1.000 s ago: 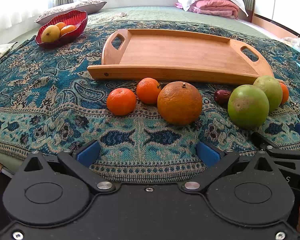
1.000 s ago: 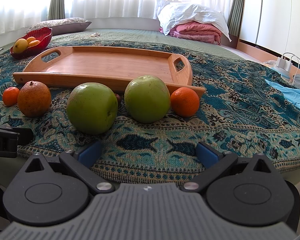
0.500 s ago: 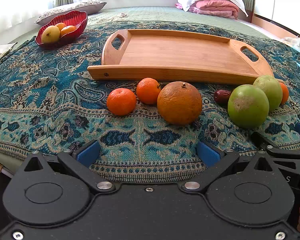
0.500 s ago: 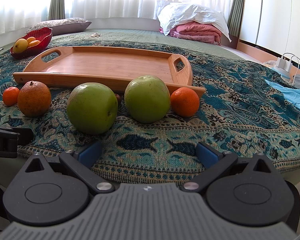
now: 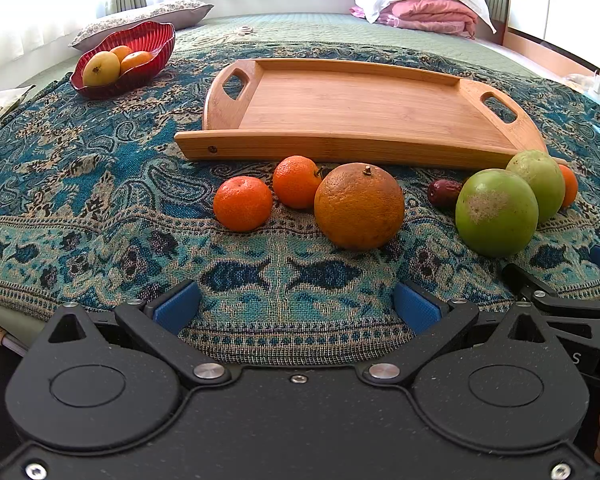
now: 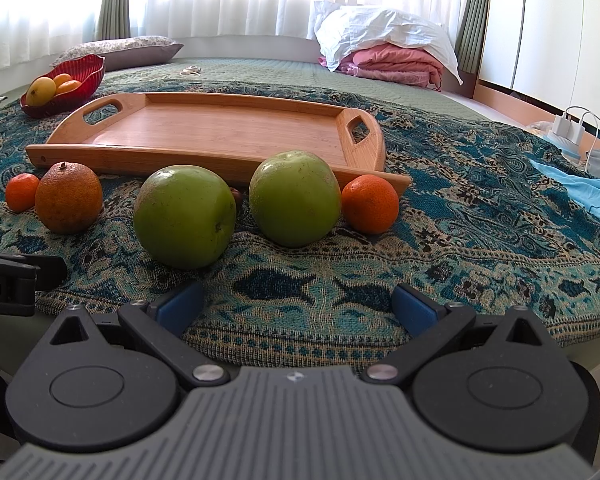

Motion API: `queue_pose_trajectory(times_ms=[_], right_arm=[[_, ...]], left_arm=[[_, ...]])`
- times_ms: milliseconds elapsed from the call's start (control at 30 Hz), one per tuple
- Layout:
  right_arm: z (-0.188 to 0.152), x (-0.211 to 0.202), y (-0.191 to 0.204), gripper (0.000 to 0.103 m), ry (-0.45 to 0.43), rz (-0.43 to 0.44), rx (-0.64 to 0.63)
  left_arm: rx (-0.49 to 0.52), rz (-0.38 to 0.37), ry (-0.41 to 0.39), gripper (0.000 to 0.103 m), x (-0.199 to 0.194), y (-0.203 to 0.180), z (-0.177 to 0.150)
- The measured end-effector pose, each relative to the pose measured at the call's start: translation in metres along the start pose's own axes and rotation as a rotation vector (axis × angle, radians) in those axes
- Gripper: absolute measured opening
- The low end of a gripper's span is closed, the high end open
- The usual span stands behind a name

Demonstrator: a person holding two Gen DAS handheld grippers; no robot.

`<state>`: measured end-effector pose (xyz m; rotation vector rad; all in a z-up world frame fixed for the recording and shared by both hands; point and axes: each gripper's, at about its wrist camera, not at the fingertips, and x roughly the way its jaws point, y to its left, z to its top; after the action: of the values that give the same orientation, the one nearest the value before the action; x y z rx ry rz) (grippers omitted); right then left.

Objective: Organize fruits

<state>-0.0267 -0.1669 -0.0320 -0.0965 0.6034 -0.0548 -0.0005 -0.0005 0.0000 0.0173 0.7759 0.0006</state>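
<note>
A row of fruit lies on the patterned cloth in front of an empty wooden tray [image 5: 352, 112] [image 6: 220, 128]. From the left: two small tangerines [image 5: 243, 203] [image 5: 296, 181], a big orange [image 5: 359, 205] [image 6: 69, 197], a small dark red fruit [image 5: 443, 193], two green apples [image 5: 496, 212] [image 6: 184, 217] [image 6: 294, 203], and another tangerine [image 6: 370, 203]. My left gripper [image 5: 296, 306] is open and empty, near the cloth's front edge before the big orange. My right gripper [image 6: 298, 305] is open and empty, before the green apples.
A red bowl [image 5: 140, 54] [image 6: 80, 76] with yellow and orange fruit stands at the back left. Pillows and a pink blanket [image 6: 396, 64] lie at the back. Chargers and a blue cloth [image 6: 580, 192] are at the right. The right gripper's body [image 5: 560, 304] shows beside my left gripper.
</note>
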Motion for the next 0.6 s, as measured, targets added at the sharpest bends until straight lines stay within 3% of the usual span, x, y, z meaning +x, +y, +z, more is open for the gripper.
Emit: queue_pose_trajectory(times_ms=[600], right_arm=[[-0.0003, 0.0019, -0.0016, 0.103, -0.007, 0.001, 0.000]], left_arm=[[0.000, 0.000, -0.003, 0.103, -0.0001, 0.0000, 0.0000]])
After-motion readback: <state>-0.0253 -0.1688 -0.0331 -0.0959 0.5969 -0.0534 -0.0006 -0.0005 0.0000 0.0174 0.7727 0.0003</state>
